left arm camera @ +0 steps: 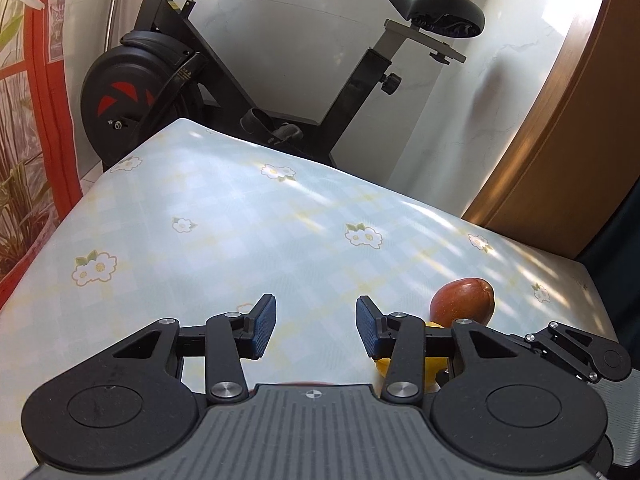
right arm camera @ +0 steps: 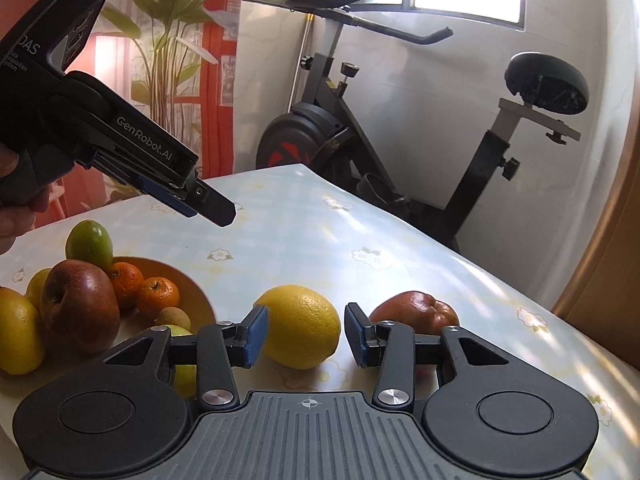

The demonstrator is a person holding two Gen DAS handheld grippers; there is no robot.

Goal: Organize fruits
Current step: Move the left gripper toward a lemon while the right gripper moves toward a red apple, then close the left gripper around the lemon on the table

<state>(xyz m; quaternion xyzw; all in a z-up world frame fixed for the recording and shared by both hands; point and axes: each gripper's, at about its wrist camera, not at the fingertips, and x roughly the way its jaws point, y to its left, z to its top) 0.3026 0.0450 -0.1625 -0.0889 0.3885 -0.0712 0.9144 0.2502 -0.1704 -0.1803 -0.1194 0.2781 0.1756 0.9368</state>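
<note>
In the right wrist view a large yellow lemon [right arm camera: 302,326] rests on the table between the tips of my right gripper [right arm camera: 306,314]. The left pad sits at its skin and a thin gap shows at the right pad, so the jaws are open. A red apple [right arm camera: 414,312] lies just right of it, and appears again as the red apple [left arm camera: 464,300] in the left wrist view. My left gripper [left arm camera: 316,304] is open and empty over bare tablecloth. It hangs above a yellow bowl [right arm camera: 196,284] holding a dark red apple [right arm camera: 78,306], tangerines [right arm camera: 158,296], a green lime [right arm camera: 90,242] and other fruit.
The table [left arm camera: 240,220] wears a pale checked cloth with flowers. An exercise bike [right arm camera: 360,132] stands right behind its far edge, against a white wall. A wooden door [left arm camera: 560,152] is at the right, and a red-framed window with plants is at the left.
</note>
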